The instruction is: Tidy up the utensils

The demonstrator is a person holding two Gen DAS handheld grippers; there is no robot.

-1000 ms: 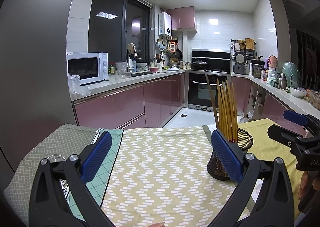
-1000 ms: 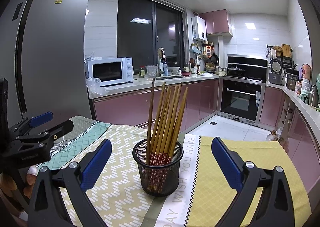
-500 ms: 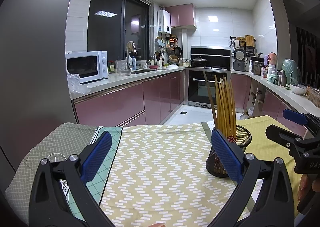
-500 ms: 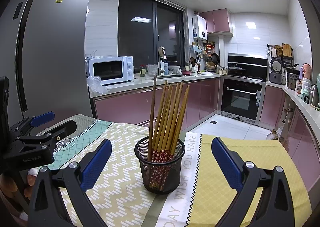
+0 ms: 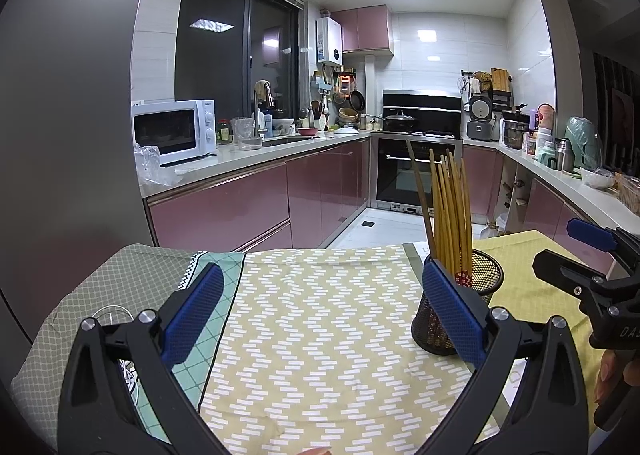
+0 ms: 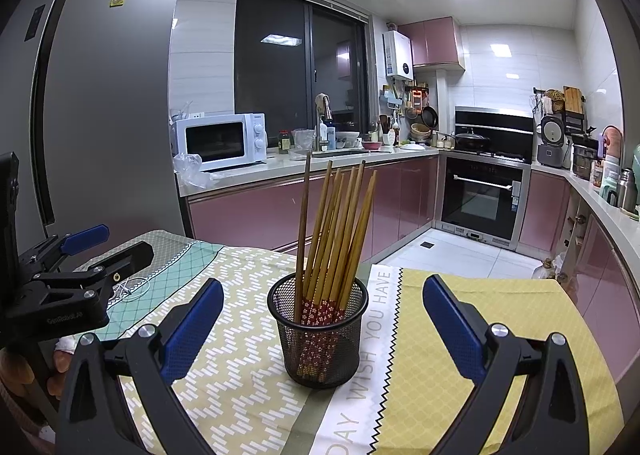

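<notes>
A black mesh holder [image 6: 318, 329] stands upright on the table with several wooden chopsticks [image 6: 340, 231] in it, leaning slightly right. It sits just ahead of my right gripper [image 6: 320, 315], which is open and empty, with the holder between the lines of its blue pads. My left gripper [image 5: 320, 303] is open and empty over the zigzag cloth; the holder [image 5: 460, 311] is behind its right finger, and the chopsticks [image 5: 448, 211] rise above it.
The table carries a zigzag cloth [image 5: 320, 335], a yellow cloth [image 6: 500, 335] and a green-grey cloth with a white cable [image 6: 132, 287]. Past the far edge are the kitchen floor, pink cabinets [image 5: 248, 207] and a grey fridge [image 6: 100, 115] at left.
Both views have shifted slightly; the holder with chopsticks sits a little higher and nearer the centre in the right wrist view. Both grippers stay open.
</notes>
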